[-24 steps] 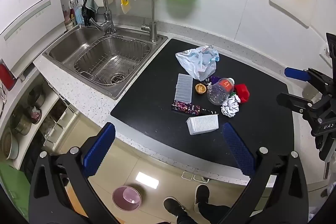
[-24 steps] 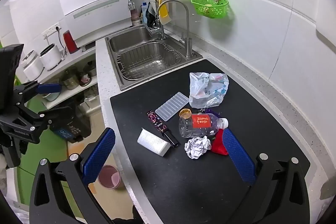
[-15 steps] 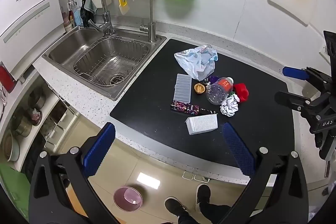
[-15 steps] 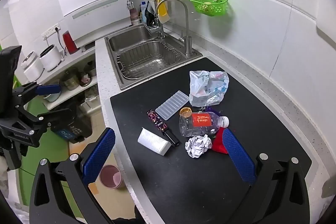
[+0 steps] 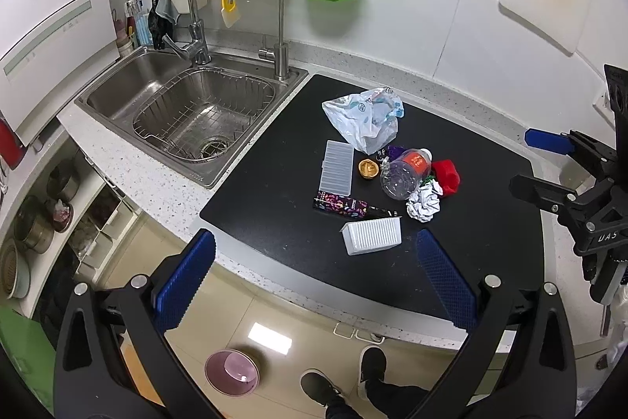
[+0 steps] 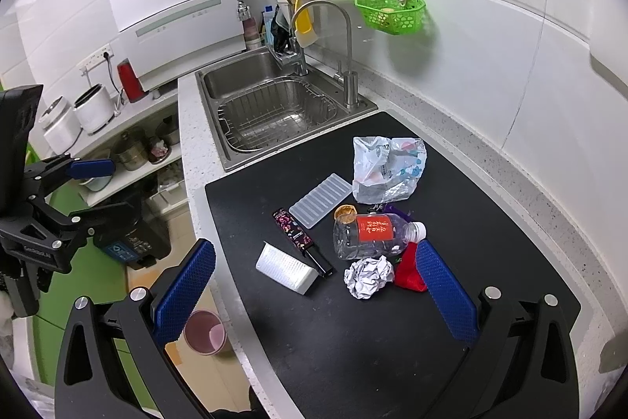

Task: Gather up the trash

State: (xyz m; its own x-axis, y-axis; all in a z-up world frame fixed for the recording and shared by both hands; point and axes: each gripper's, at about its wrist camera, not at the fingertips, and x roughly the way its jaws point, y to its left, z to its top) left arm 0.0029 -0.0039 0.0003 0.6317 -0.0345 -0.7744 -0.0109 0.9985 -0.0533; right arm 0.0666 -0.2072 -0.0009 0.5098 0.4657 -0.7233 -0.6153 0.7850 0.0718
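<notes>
Several bits of rubbish lie clustered on the black mat (image 6: 490,207) beside the sink (image 5: 117,93). The plastic bag (image 6: 386,167), farthest back, looks limp and light; pinch a bunched fold. The clear bottle (image 6: 373,236) on its side is light, smooth and likely to roll, so take it across the body. The two ribbed white trays (image 5: 371,234) seem stiff; grip an edge. The dark wrapper (image 6: 300,240) is thin. The crumpled paper ball (image 6: 369,277) will squash easily. Both the left gripper (image 5: 314,275) and the right gripper (image 6: 314,275) hang above with jaws spread wide, holding nothing; the paper ball and red scrap (image 6: 408,271) lie nearest the right one.
</notes>
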